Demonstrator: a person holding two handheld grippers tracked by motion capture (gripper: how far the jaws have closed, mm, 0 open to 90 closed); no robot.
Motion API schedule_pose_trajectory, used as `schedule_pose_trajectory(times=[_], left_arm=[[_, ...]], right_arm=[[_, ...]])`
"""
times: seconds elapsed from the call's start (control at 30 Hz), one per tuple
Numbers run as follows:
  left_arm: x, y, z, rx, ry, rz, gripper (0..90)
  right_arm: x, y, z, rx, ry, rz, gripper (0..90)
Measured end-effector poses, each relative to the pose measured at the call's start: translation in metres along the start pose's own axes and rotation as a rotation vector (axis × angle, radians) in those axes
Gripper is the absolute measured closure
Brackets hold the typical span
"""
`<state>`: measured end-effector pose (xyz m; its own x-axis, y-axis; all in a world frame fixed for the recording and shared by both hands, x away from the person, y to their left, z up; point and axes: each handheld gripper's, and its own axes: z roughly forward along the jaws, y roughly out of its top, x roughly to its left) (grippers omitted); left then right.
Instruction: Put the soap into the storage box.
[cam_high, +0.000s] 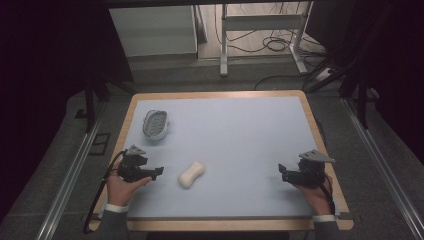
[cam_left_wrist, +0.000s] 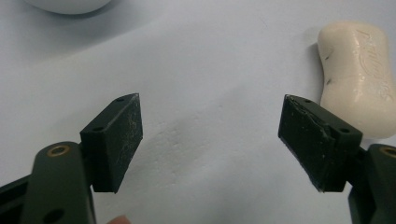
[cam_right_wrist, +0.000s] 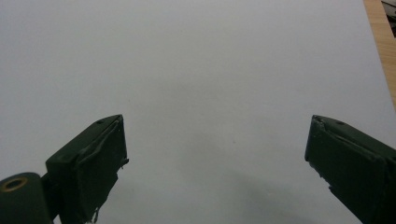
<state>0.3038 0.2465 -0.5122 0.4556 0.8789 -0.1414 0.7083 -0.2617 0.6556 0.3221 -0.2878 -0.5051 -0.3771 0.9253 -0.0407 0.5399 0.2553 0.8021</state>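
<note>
The left tongs (cam_high: 159, 171) sit low over the near left part of the worktop (cam_high: 240, 130), jaws spread wide with nothing between them, held in a hand (cam_high: 120, 187) that comes in from the near edge. They point across toward the middle, which looks like a stance for reaching sideways rather than down. In the left gripper view the same tongs (cam_left_wrist: 210, 126) frame bare grey surface, and the soap bar (cam_left_wrist: 359, 74) lies just past the right-hand jaw, off to the side and not between the pads.

From the high view, the soap bar (cam_high: 191, 174) lies flat and slanted on the worktop, just beside the left tongs and apart from them; I judge it to be the thing being reached for, since it is nearest to the spread jaws. Farther back on the left stands a soap dish (cam_high: 155, 124), well apart from the bar, a likely place for it to go.

The right tongs (cam_high: 282, 172) hover at the near right side, also spread and empty, well apart from the soap. In the right gripper view these tongs (cam_right_wrist: 215, 154) look onto plain worktop, with the wooden edge (cam_right_wrist: 380, 42) at the far right, so that hand seems to be waiting
</note>
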Motion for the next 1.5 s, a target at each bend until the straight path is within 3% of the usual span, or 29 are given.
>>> schedule_pose_trajectory(times=[0.5,0.67,0.87,1.17,1.5], left_arm=[[-0.005,0.003,-0.004,-0.005,0.033,0.001,22.5],[-0.008,0.006,-0.009,-0.009,0.019,-0.003,22.2],[-0.009,0.01,-0.019,-0.013,0.039,-0.01,21.2],[-0.018,0.027,-0.039,0.012,0.001,0.043,20.2],[-0.029,0.043,-0.042,0.056,0.003,0.097,19.6]], right_arm=[[-0.008,-0.004,-0.004,0.004,0.004,0.007,5.5],[-0.01,-0.005,-0.004,0.008,0.001,0.006,5.5],[-0.013,-0.007,-0.006,0.008,0.002,0.003,5.7],[-0.015,-0.007,-0.011,-0.001,-0.007,0.009,5.9],[-0.016,-0.009,-0.012,0.009,-0.011,0.006,6.0]])
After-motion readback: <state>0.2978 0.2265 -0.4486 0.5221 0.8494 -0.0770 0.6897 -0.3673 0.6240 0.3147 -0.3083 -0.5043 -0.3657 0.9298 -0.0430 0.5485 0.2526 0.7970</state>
